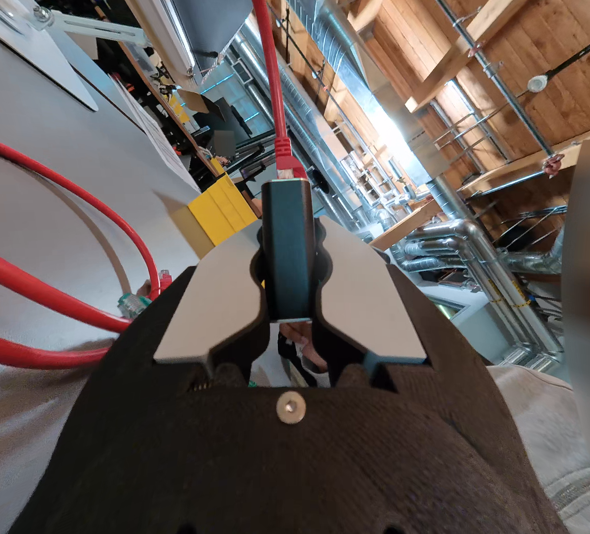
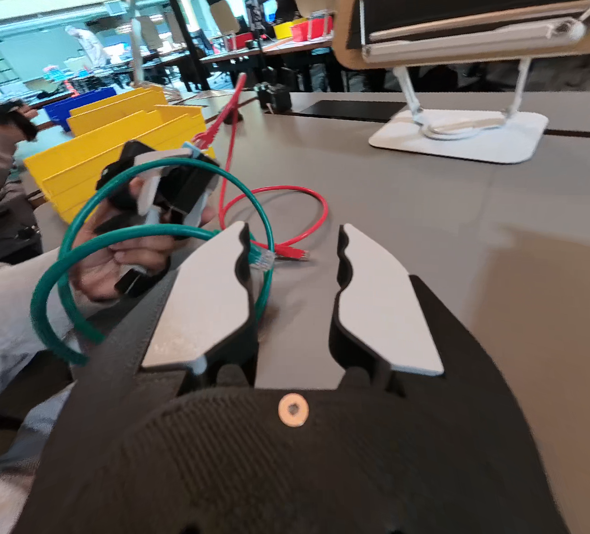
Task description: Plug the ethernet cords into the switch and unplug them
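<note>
Black switch [image 1: 287, 250], red cord [image 1: 268, 49], green cord [image 2: 178, 231], seemingly yellow bins [image 2: 127, 132]

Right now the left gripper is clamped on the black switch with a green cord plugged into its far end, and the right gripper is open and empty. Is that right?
Not quite. The cord plugged into the black switch is the red cord, not a green one, as the left wrist view shows. The rest holds: the left gripper is clamped on the switch, and the right gripper is open and empty.

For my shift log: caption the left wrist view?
Left claw shut on the black switch, one red ethernet cord plugged into its far end.
</note>
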Tool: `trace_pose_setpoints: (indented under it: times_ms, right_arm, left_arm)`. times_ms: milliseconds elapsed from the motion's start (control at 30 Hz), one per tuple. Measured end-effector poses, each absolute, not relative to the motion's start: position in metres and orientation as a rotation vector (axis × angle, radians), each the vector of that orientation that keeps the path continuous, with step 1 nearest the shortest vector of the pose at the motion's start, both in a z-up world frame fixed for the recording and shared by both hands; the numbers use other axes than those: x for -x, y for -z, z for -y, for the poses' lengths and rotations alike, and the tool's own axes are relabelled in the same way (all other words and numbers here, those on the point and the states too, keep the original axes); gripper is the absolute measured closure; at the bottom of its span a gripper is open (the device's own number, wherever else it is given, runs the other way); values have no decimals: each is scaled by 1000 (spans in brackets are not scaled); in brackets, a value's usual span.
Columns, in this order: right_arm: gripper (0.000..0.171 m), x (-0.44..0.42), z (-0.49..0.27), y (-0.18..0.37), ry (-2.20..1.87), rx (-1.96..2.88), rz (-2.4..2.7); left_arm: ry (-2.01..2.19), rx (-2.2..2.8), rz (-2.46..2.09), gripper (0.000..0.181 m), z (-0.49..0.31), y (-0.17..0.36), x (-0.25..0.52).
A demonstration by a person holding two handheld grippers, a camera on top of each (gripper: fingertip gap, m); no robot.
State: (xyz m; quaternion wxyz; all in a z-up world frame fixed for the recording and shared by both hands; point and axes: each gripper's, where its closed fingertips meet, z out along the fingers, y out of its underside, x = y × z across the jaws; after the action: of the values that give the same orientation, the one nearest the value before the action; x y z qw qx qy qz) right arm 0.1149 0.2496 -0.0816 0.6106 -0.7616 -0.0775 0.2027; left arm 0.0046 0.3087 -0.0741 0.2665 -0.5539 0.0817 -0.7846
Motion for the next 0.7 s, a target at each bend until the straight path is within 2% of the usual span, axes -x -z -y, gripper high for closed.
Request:
trace_pose_setpoints:
  times_ms: [133, 233, 333, 433, 533, 633, 700]
  right_arm:
    - [122, -103, -264, 91, -464, 1832, 272]
    - [118, -82, -275, 102, -454, 1877, 398]
    - [109, -57, -281, 136, -449, 2065, 540]
    - [109, -37, -278, 168, -403, 2217, 682]
    - [127, -24, -274, 182, -327, 2271, 824]
    - [154, -22, -271, 185, -348, 2325, 853]
    - [159, -25, -263, 192, -396, 2372, 896]
  left_arm:
    - [2044, 1537, -336, 155, -300, 76, -15]
    - [2012, 1540, -350, 154, -301, 76, -14]
    - [2009, 1535, -286, 154, -309, 77, -7]
    - [1992, 1532, -266, 155, -312, 76, -5]
    - [1987, 1537, -266, 155, -312, 77, -5]
    - [1991, 1533, -256, 156, -315, 77, -3]
    - [1982, 1524, -246, 156, -318, 75, 1]
